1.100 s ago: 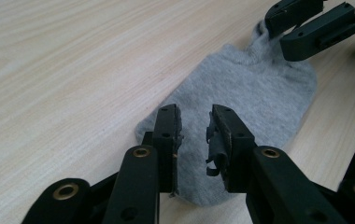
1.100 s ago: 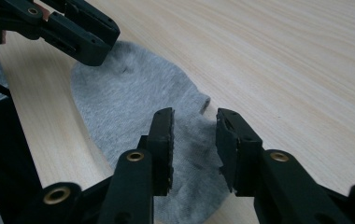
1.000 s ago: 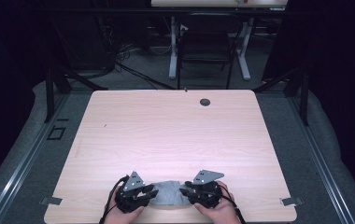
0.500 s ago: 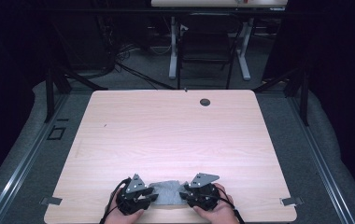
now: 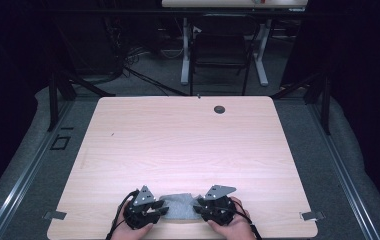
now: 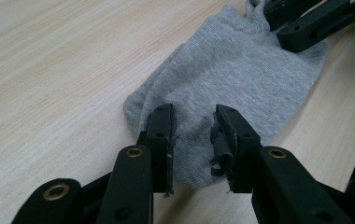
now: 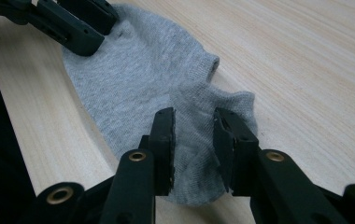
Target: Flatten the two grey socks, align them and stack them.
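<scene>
A grey ankle sock (image 5: pixel 180 206) lies flat on the wooden table (image 5: pixel 188 140), close to its front edge. My left gripper (image 5: pixel 164 210) is at the sock's left end. In the left gripper view its jaws (image 6: pixel 192 128) stand apart over the rounded end of the sock (image 6: pixel 231 70), with no pinch on the cloth. My right gripper (image 5: pixel 197 207) is at the other end. Its jaws (image 7: pixel 194 128) have just been closing, and they straddle the rumpled cuff of the sock (image 7: pixel 143 70) with a gap left between the pads.
The table's front edge runs just below both hands. A dark round grommet (image 5: pixel 219 109) sits near the far edge. Behind the table stand a chair (image 5: pixel 220 55) and white desk legs (image 5: pixel 184 50). Metal rails (image 5: pixel 23 185) run along the floor on both sides.
Both hands stay at the sock's two ends, and the sock lies where it did.
</scene>
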Demonstrator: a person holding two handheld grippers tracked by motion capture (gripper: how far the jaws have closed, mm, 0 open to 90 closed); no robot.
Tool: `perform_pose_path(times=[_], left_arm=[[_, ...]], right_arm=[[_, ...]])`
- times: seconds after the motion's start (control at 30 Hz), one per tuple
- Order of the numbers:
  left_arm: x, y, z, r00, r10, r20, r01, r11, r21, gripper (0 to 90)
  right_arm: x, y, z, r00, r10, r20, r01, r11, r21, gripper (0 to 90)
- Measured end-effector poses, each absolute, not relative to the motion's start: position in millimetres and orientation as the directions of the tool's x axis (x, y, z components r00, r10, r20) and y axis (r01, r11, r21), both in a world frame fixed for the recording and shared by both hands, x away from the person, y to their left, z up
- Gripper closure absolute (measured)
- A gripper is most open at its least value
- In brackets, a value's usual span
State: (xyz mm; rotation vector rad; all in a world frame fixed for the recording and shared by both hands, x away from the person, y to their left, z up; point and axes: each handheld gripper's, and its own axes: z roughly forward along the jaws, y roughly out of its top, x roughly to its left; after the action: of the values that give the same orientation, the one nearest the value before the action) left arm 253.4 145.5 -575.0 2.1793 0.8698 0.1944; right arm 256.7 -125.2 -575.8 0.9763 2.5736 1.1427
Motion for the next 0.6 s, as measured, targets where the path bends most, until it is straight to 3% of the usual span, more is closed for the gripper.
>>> perform_pose_path(times=[0.6], left_arm=[[278,145,-576,0.73,0.669,-0.141,0.543,-0.442,0.714,68.2]], right_arm=[[285,-123,-573,-0.758,0.638,0.136,0.535,0.488,0.69,69.9]])
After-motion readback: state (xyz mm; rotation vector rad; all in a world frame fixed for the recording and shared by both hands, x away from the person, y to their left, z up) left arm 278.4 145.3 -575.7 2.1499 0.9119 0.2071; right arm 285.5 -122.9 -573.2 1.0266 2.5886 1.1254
